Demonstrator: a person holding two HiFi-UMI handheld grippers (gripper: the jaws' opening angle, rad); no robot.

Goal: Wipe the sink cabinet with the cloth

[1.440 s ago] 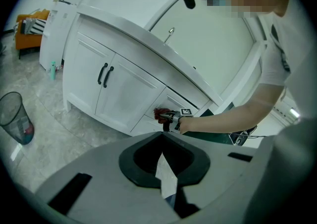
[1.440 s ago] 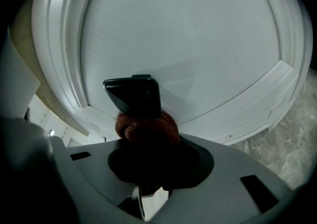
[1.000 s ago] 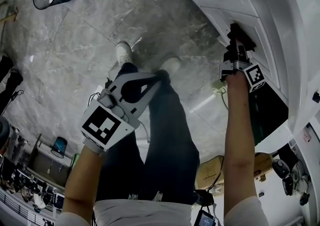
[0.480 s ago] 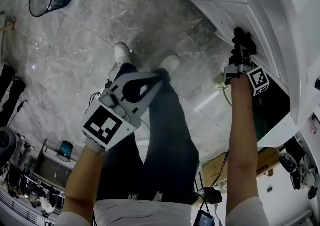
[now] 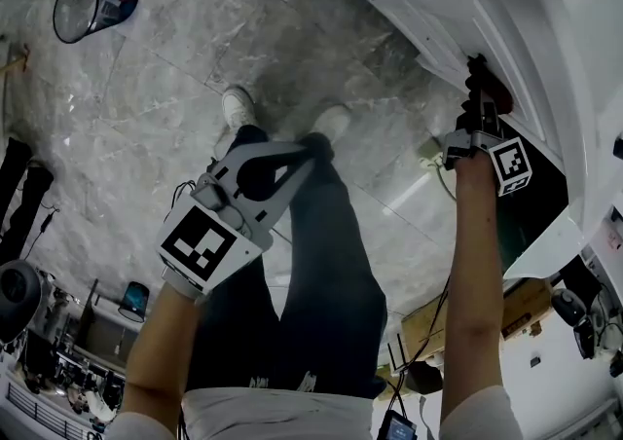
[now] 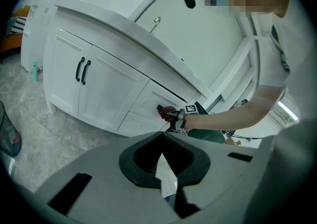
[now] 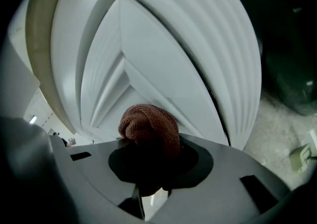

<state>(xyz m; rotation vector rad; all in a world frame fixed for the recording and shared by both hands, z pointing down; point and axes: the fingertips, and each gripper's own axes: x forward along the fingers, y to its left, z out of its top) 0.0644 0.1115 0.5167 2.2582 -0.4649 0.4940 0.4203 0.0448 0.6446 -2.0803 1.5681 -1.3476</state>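
The white sink cabinet [image 5: 438, 0] runs along the upper right of the head view and fills the right gripper view as moulded panels [image 7: 148, 54]. My right gripper [image 5: 477, 92] is shut on a reddish-brown cloth [image 5: 484, 73], which is pressed against the cabinet's front edge. That bunched cloth [image 7: 151, 126] bulges out of the right gripper [image 7: 151, 156] against the white panel. My left gripper [image 5: 310, 148] hangs over the person's legs, shut, with nothing in it. From the left gripper [image 6: 161, 141] I see the cabinet [image 6: 99, 89] and the cloth [image 6: 166, 111] on a drawer front.
A mesh waste basket [image 5: 92, 2] stands on the marble floor [image 5: 175, 88] at the far left. A dark opening [image 5: 531, 204] lies just past the right gripper. Two black door handles [image 6: 81, 71] and a faucet [image 6: 156, 21] show. A small white object [image 5: 428, 149] lies on the floor.
My right gripper has slid the cloth along the cabinet's edge, rightwards and slightly down in the head view. The left gripper has stayed where it was.
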